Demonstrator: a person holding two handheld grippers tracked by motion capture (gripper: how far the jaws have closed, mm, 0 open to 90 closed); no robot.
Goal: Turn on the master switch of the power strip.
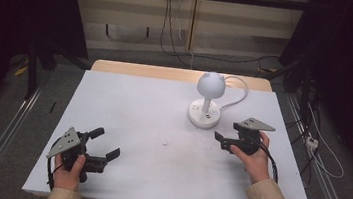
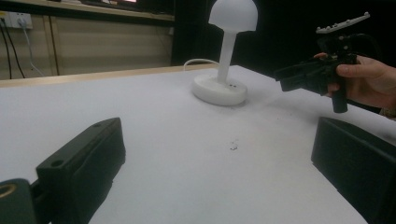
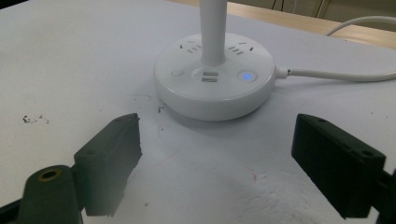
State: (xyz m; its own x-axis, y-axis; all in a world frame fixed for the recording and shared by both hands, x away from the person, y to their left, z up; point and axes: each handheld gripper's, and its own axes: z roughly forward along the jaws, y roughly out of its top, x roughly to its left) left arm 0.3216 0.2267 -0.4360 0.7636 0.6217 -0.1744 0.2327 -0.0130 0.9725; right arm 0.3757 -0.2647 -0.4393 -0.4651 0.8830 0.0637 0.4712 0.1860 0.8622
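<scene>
The right hand-held gripper (image 1: 224, 138), jaws spread and holding nothing, points at the white lamp base (image 3: 215, 84); I think it must reach the little button next.

white dome lamp (image 1: 208, 100) | upright on round base | blue light lit | table's far right, cord trailing

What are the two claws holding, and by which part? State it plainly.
Nothing. The left claw and the right claw are both open with bare table between the jaws; the lamp stands untouched ahead of the right one.
</scene>
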